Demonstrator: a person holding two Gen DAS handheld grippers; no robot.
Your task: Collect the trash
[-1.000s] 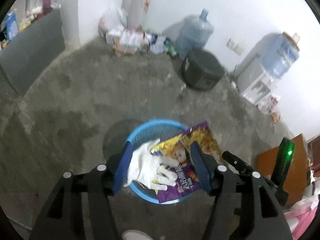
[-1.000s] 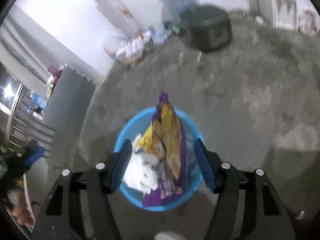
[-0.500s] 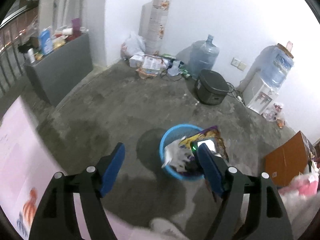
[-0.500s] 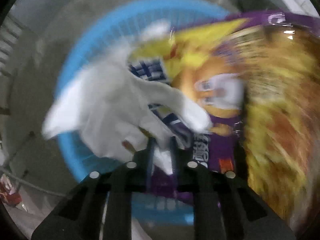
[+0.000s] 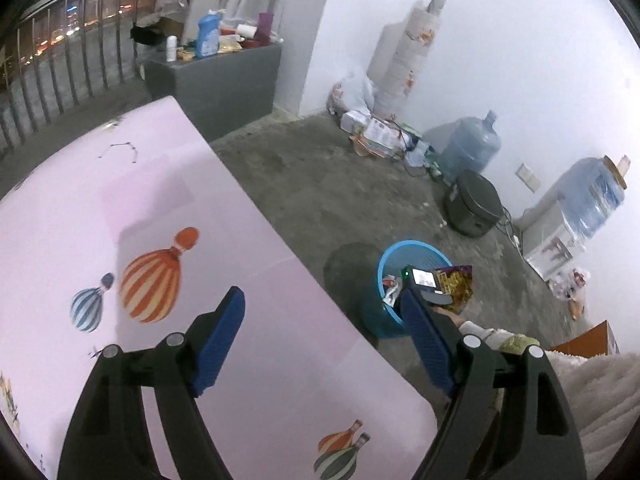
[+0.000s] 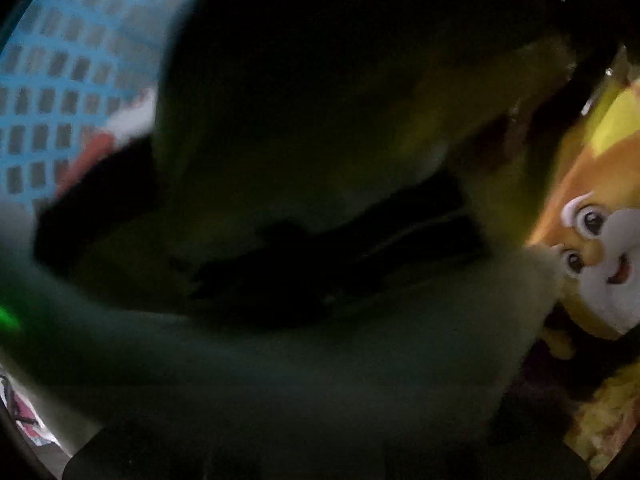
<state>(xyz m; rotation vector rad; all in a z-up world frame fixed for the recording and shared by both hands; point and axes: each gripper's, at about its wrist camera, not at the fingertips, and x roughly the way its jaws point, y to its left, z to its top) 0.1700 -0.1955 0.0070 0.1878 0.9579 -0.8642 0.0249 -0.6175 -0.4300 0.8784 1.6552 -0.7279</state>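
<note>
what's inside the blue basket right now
The blue basket holds a purple and yellow snack bag, white crumpled trash, and the right gripper pushed down into it. Anything deeper is covered.

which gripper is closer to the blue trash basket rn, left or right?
Right. The right gripper is down inside the blue basket, pushed into the trash beside the snack bag. The left gripper is opening, nothing between its jaws, up over the pink table beside the basket.
</note>
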